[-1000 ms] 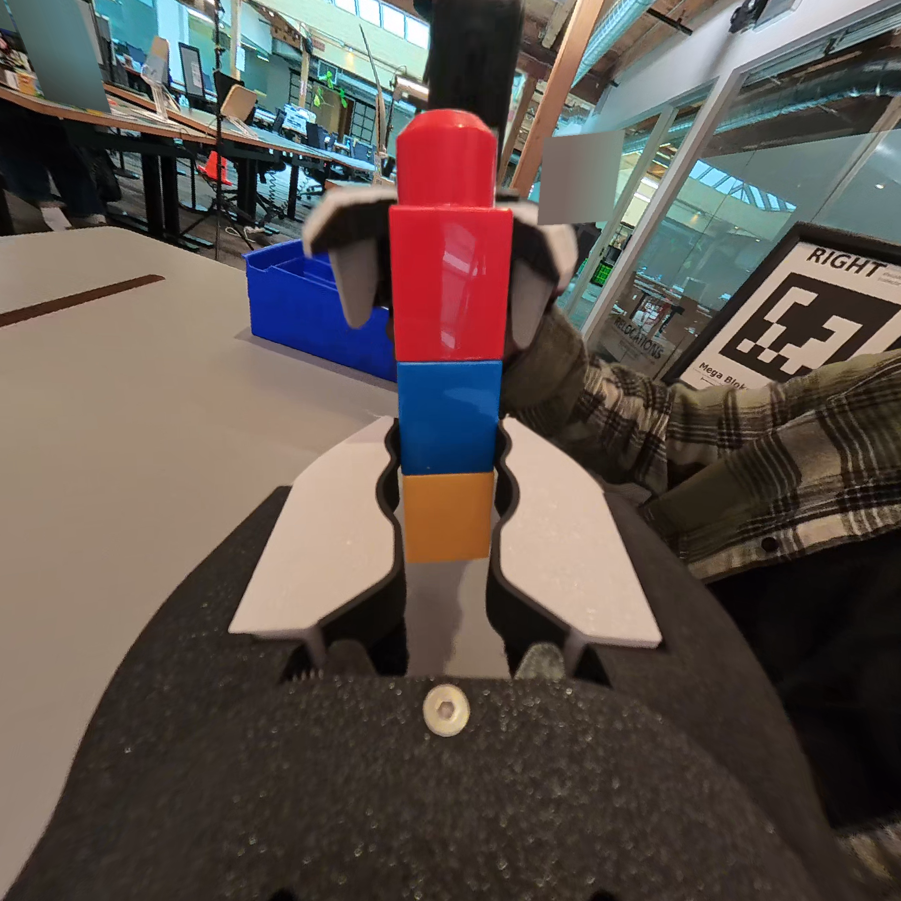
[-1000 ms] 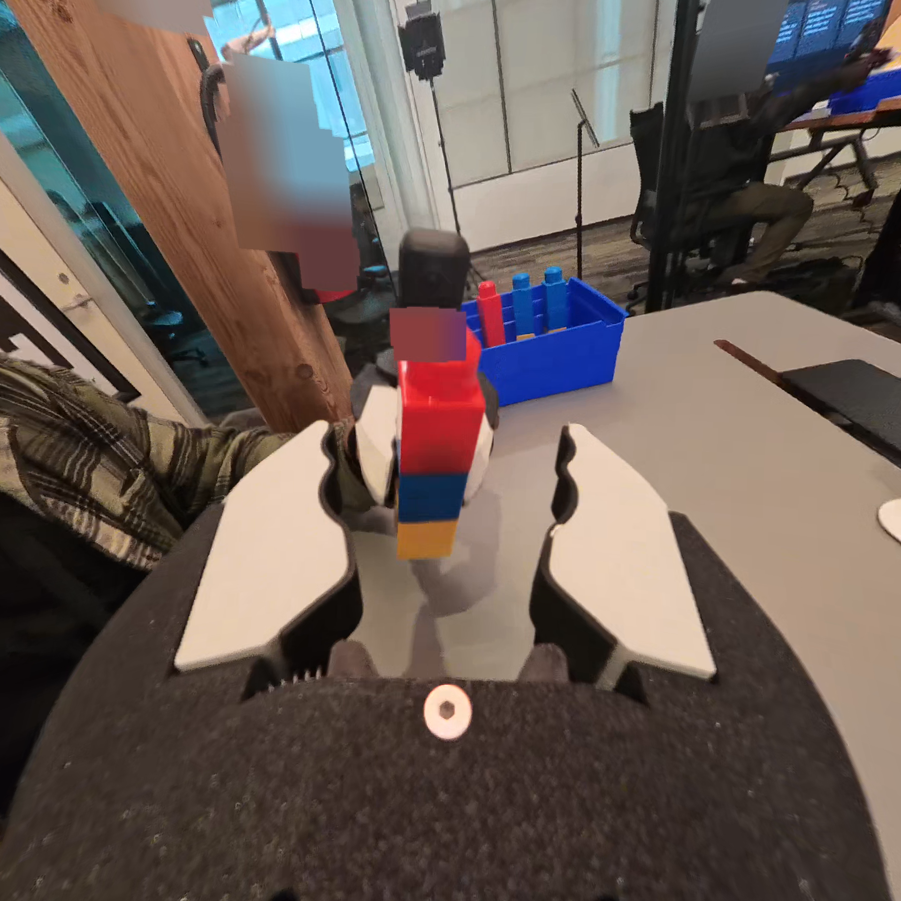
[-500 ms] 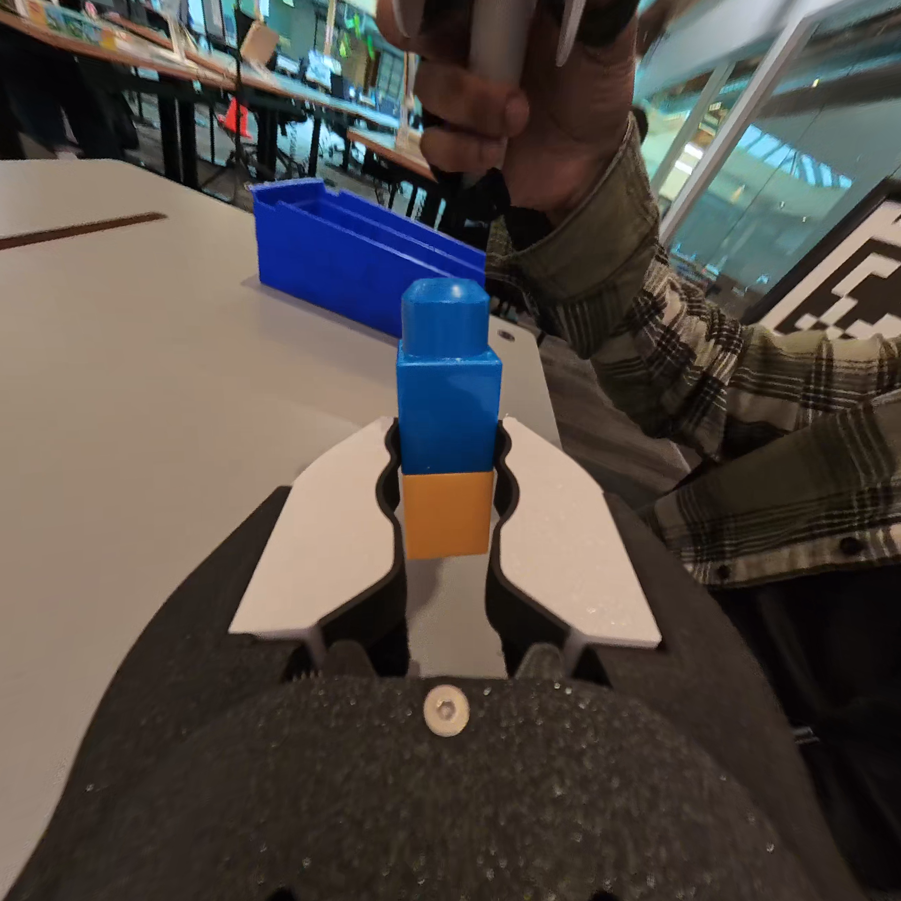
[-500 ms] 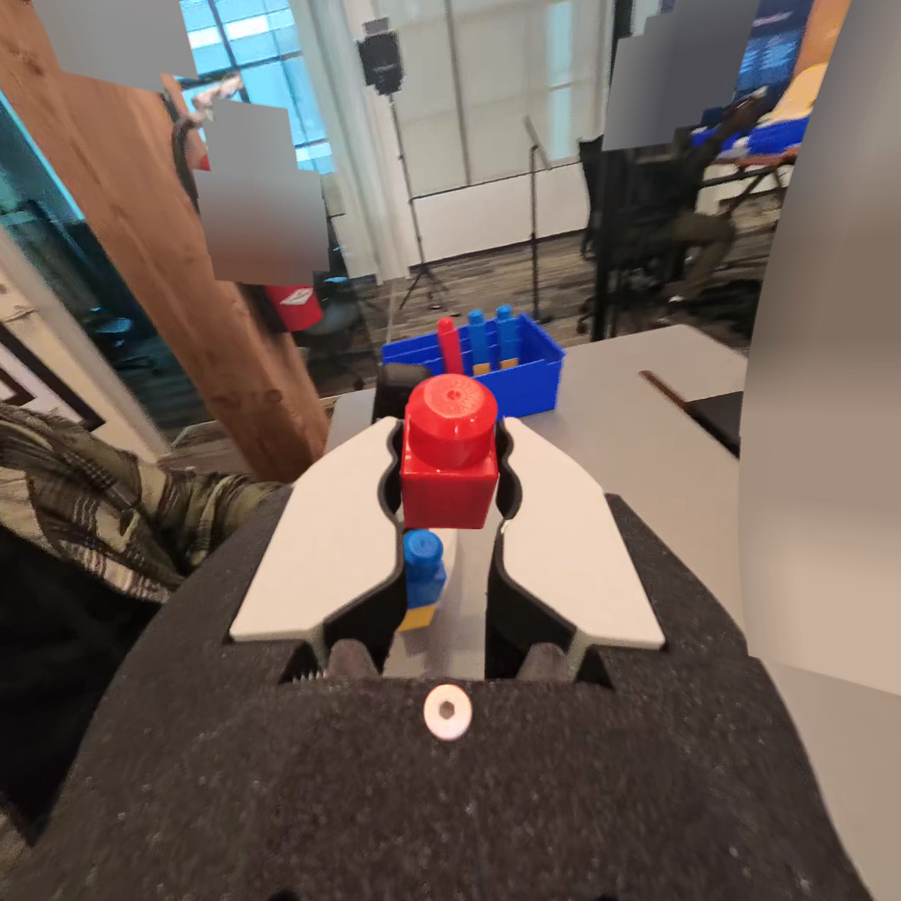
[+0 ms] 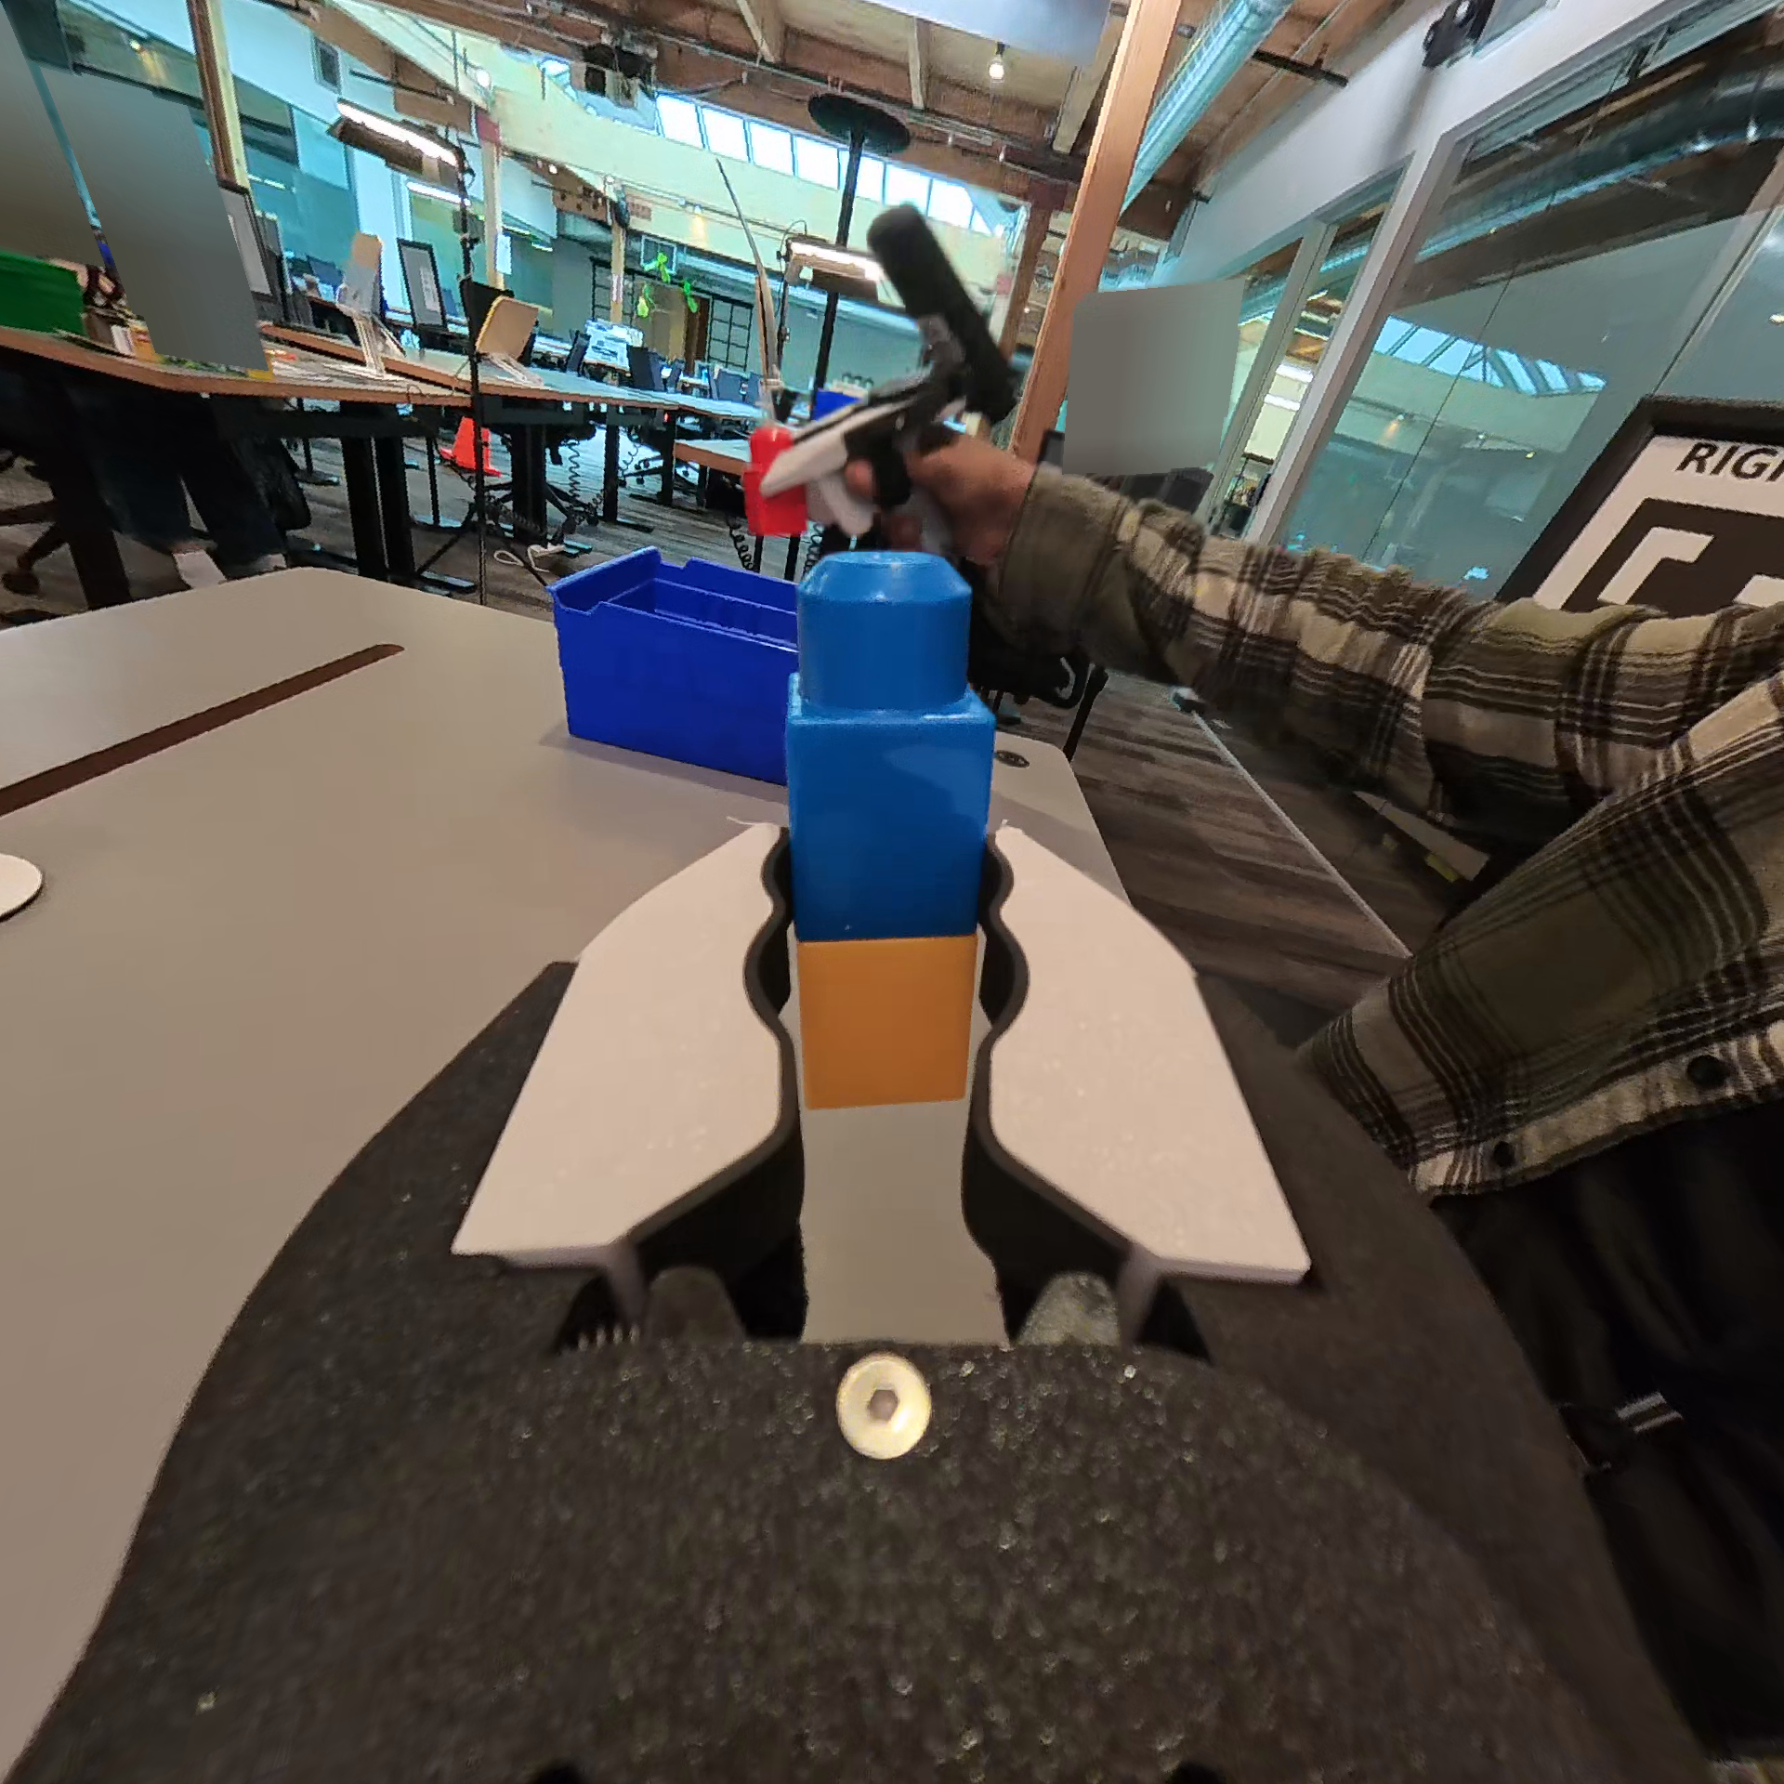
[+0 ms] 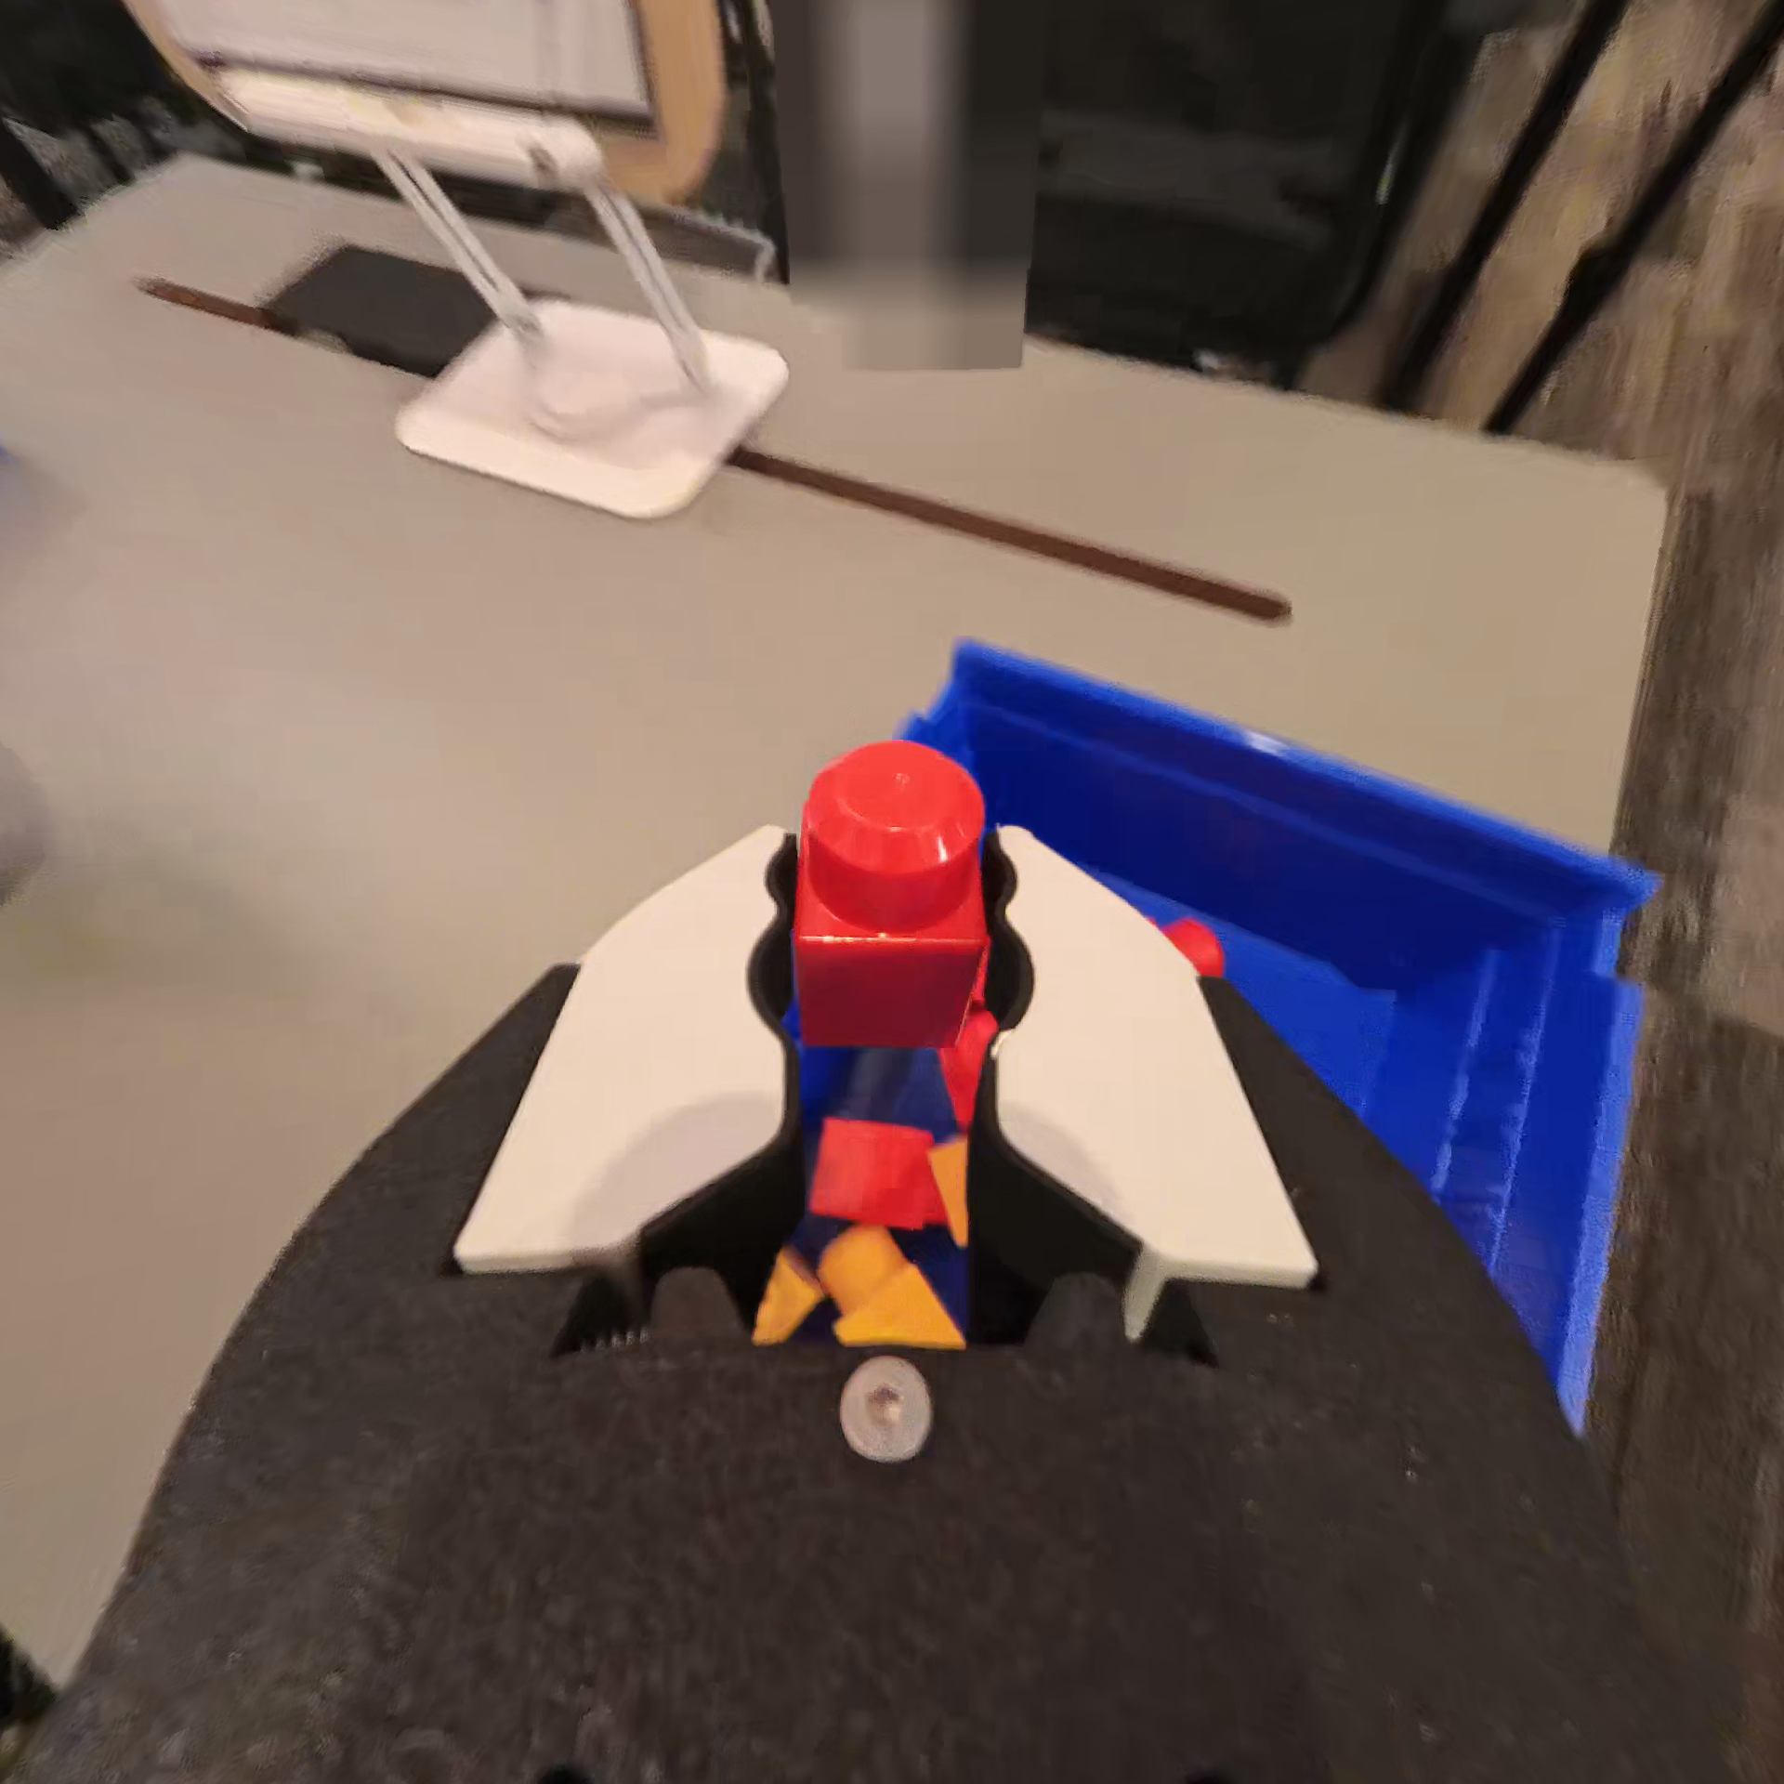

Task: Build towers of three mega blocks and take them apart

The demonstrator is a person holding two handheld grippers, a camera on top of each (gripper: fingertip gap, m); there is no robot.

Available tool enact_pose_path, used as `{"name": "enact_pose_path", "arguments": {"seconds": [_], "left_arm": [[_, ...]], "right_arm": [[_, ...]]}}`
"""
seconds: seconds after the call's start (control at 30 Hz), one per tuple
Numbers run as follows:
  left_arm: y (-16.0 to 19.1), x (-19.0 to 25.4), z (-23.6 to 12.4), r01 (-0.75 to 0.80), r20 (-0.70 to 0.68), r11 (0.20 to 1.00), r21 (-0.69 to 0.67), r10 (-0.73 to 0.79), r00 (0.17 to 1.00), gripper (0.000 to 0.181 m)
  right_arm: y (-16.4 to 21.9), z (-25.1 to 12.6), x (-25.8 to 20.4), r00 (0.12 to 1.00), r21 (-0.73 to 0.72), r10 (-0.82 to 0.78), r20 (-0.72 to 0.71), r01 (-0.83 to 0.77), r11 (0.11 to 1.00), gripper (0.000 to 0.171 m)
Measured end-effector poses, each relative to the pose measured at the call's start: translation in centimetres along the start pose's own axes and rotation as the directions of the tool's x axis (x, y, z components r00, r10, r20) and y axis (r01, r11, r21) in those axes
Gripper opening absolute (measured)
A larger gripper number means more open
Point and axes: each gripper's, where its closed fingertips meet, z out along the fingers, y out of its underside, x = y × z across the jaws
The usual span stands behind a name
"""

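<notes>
Currently the left gripper (image 5: 888,927) has its jaws closed on a two-block stack: the blue block (image 5: 888,821) sits on the orange block (image 5: 885,1021), and the white fingers (image 5: 656,1052) press the stack from both sides around the seam between the two. The stack is upright, its base at or just above the grey bench (image 5: 241,917) — contact not clear from this angle. Blue stud on top is bare.

Right gripper (image 6: 890,951) — jaws closed on the red block (image 6: 888,956), stud pointing away from the camera. In the left wrist view the same gripper (image 5: 787,473) is held up in a hand (image 5: 951,492) with a plaid sleeve (image 5: 1351,695), above and behind the blue bin (image 5: 676,676), with the red block (image 5: 772,487) at its tip.

The right wrist view looks down into the bin (image 6: 1400,965): loose red and orange blocks (image 6: 869,1236) lie on its floor, directly under the held red block. The bin stands at the bench corner. The view is motion-blurred.

Farther along the bench (image 6: 386,724): a white stand (image 6: 589,425) and a dark mat (image 6: 376,309) beside a brown slot (image 6: 1014,541).
</notes>
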Motion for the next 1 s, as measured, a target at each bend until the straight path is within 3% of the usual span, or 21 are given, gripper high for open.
{"name": "enact_pose_path", "arguments": {"seconds": [0.2,0.23,0.33,0.4,0.47,0.57,0.73,0.87,1.0], "left_arm": [[1.4,-0.4,-0.2,0.01,0.02,1.0,-0.03,-0.009,1.0,0.036],[1.6,-0.5,-0.3,0.014,0.022,0.999,-0.03,-0.014,1.0,0.036],[1.6,-0.9,-0.5,0.022,0.03,0.999,-0.026,-0.021,0.999,0.036],[1.6,-0.9,-0.6,0.027,0.031,0.999,-0.025,-0.026,0.999,0.036],[1.7,-0.8,-0.5,0.023,0.031,0.999,-0.032,-0.022,0.999,0.036],[1.6,-0.5,-0.1,0.011,0.019,0.999,-0.031,-0.011,1.0,0.036],[1.8,0.2,0.3,0.0,-0.01,1.0,-0.031,0.0,1.0,0.036],[1.7,0.3,0.2,0.003,-0.018,1.0,-0.015,-0.003,1.0,0.036],[1.6,0.4,0.1,0.01,-0.022,1.0,-0.004,-0.01,1.0,0.036]], "right_arm": [[6.8,4.1,3.2,0.992,-0.111,0.126,-0.013,-0.127,0.986,0.037],[7.1,4.3,3.6,0.991,-0.11,0.134,-0.024,-0.136,0.985,0.049],[5.8,3.1,4.3,0.99,-0.062,0.124,-0.062,-0.128,0.99,0.071],[1.9,1.2,2.8,0.996,0.047,0.065,-0.062,-0.062,0.997,0.07],[-2.5,-0.1,-2.1,0.999,0.148,-0.022,0.048,0.015,0.989,0.065],[-6.9,0.3,-13.9,0.929,0.232,-0.201,0.309,0.132,0.964,0.062],[-6.7,3.6,-33.5,0.618,0.307,-0.398,0.678,0.255,0.917,0.064],[-5.1,6.0,-40.9,0.458,0.297,-0.391,0.798,0.265,0.917,0.057],[-4.0,7.7,-43.2,0.404,0.235,-0.336,0.851,0.279,0.931,0.046]]}}
